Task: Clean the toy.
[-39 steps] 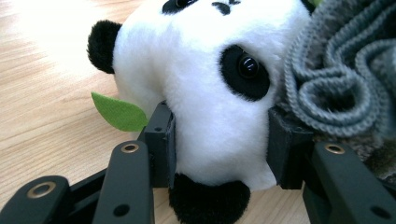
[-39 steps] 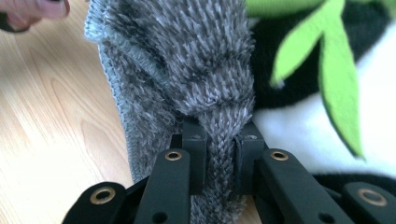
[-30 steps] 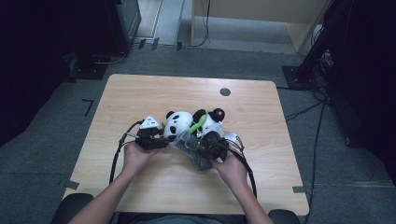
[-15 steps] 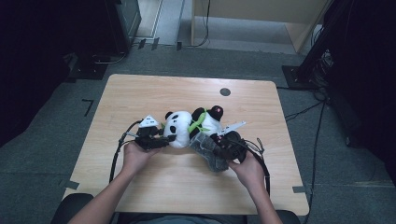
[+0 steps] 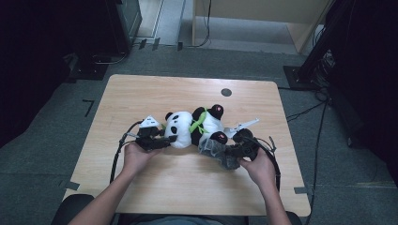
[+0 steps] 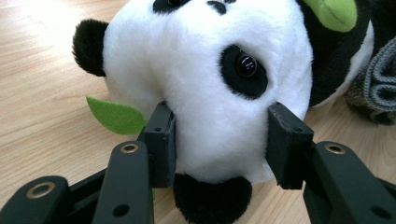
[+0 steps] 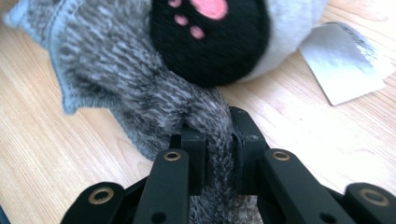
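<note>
High view is giving us a plush panda (image 5: pixel 192 129) lying on its side near the middle of the wooden table (image 5: pixel 141 93), and everything is happening around that panda. The left gripper (image 5: pixel 157 140) is sitting at the panda's head end, and in the left gripper view its two black jaws are pressing into the white head (image 6: pixel 205 93) from either side, one pad just below the black eye patch, with a green felt leaf (image 6: pixel 114 114) lying flat on the wood beside that head. At the panda's foot end, the right gripper (image 5: pixel 234 152) is gripping a grey knitted garment (image 5: pixel 216 150) that is bunching up against the panda's lower body. The right gripper view is showing those jaws pinching a thick fold of the grey knit (image 7: pixel 140 93) tightly between the pads, right under a black paw sole with pink toe marks (image 7: pixel 210 37). A pale paper tag (image 7: pixel 345 65) is resting on the table just beside that paw.
</note>
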Motion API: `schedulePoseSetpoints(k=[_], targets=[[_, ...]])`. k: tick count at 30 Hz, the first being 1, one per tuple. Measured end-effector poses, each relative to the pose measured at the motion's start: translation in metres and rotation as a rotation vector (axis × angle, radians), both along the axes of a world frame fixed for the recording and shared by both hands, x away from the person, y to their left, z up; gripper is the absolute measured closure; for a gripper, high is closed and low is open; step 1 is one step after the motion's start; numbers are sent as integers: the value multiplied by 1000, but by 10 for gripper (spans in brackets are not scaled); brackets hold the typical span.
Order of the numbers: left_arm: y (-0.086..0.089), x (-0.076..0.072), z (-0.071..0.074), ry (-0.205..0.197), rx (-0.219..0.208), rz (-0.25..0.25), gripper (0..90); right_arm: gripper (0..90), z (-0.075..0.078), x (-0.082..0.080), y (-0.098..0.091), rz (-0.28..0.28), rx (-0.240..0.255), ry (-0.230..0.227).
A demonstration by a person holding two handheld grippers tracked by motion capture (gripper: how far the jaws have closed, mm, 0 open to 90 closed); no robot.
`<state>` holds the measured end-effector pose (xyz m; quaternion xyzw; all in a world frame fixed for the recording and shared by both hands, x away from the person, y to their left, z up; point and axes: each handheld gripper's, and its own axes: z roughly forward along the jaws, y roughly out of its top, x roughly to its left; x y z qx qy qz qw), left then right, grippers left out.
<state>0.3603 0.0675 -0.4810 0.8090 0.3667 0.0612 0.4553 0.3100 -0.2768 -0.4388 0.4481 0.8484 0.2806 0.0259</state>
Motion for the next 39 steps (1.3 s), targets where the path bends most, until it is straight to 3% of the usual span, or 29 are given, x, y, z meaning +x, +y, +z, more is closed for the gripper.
schedulePoseSetpoints(k=[11, 16, 23, 26, 29, 32, 39], targets=[[0, 0, 0, 5, -4, 2, 513, 791, 8, 3, -26, -68, 10, -8], [0, 0, 0, 3, -2, 5, 510, 792, 13, 4, -43, -131, 30, -32], [0, 0, 0, 7, -2, 11, 504, 796, 37, 8, -61, -204, 80, -92], [-1, 0, 1, 7, -3, 11, 498, 797, 53, 6, -58, -202, 106, -132], [-1, -1, 1, 6, 0, 14, 494, 799, 70, 5, -51, -180, 165, -167], [-1, -1, 2, 5, 7, 12, 491, 799, 84, 6, -36, -147, 178, -202], [-2, -2, 2, 6, 3, 22, 488, 799, 92, 10, 11, -43, 176, -219]])
